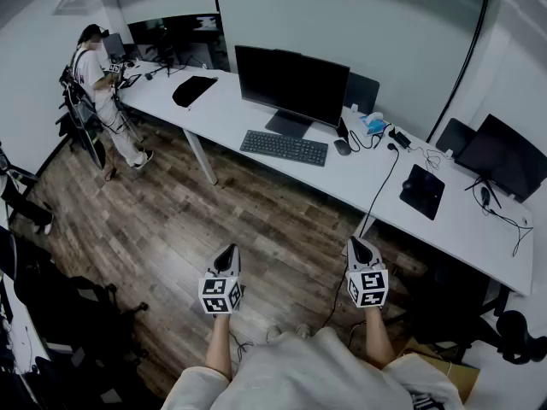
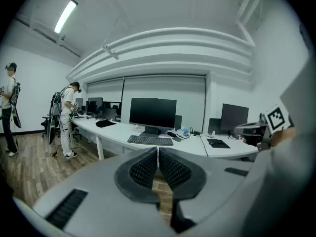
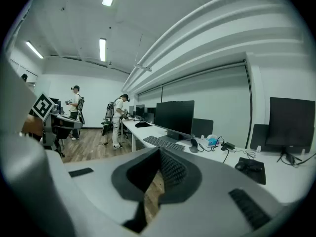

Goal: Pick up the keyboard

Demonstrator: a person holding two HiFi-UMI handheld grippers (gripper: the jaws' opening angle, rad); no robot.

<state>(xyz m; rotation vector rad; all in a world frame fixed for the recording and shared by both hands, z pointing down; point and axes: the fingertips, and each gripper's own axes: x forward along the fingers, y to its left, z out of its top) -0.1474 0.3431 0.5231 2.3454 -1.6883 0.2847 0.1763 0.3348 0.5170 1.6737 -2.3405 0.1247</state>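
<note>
Head view: a flat dark rectangular keyboard [image 1: 284,148] is seen on the long white bench [image 1: 224,101], just before the black monitor [image 1: 291,84], well apart from the left claw [image 1: 226,252] and the right claw [image 1: 359,244] over the wooden floor [image 1: 256,229]. Left gripper view: this claw is pressed together on nothing. Right gripper view: likewise closed and empty. The keyboard is judged light, stiff and smooth; its two short ends should be pinched.
</note>
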